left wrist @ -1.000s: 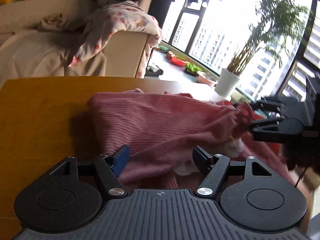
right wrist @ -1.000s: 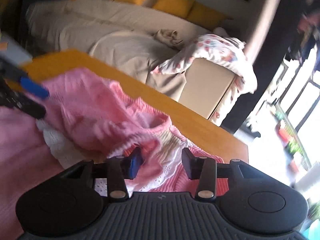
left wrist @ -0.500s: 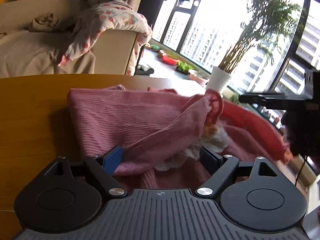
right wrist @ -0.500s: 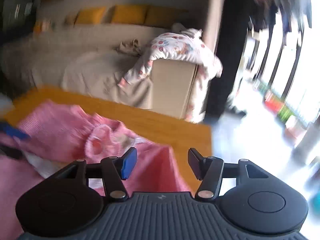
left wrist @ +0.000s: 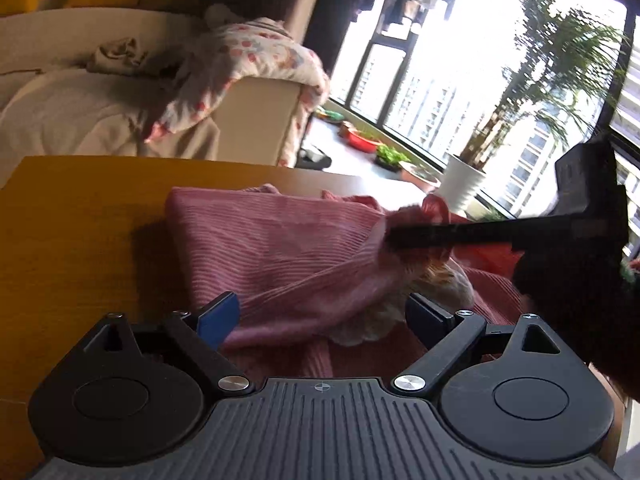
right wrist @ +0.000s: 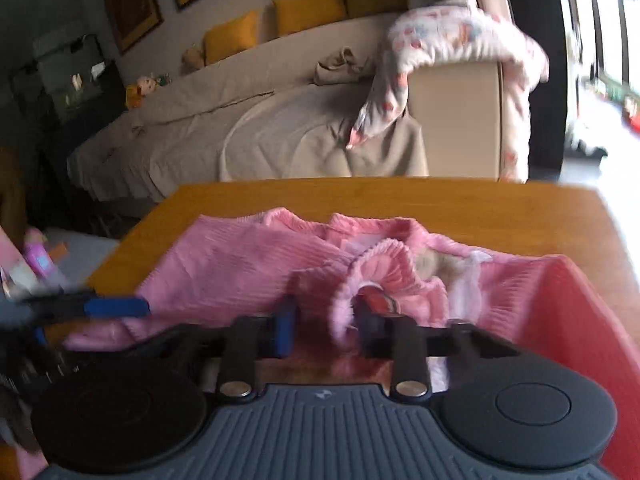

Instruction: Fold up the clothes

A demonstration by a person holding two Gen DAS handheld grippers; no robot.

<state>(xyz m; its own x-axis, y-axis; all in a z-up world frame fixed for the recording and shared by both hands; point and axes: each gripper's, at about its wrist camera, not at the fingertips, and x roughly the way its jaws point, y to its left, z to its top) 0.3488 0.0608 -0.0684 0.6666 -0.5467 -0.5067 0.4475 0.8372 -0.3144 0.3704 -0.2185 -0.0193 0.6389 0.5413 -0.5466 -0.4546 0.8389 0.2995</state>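
A pink ribbed knit garment [left wrist: 280,240] lies on the wooden table [left wrist: 80,232], with one sleeve folded across its body. It also shows in the right wrist view [right wrist: 240,264]. My left gripper [left wrist: 324,316] is open, its fingers either side of the sleeve and the white lace trim [left wrist: 400,312]. My right gripper [right wrist: 324,320] is open just in front of the frilled sleeve cuff [right wrist: 380,276]. In the left wrist view the right gripper [left wrist: 440,236] reaches in from the right over the cuff. The left gripper's blue pad [right wrist: 112,307] shows at the left of the right wrist view.
A beige sofa [right wrist: 280,120] with yellow cushions and a floral quilt [right wrist: 452,36] stands behind the table. Large windows and a potted plant [left wrist: 464,184] are at the right. The table's far edge [right wrist: 360,184] faces the sofa.
My right gripper swung away to the right, then came back over the sleeve cuff, jaws narrower than half a second ago. The sleeve now lies across the garment. My left gripper stayed open and barely moved.
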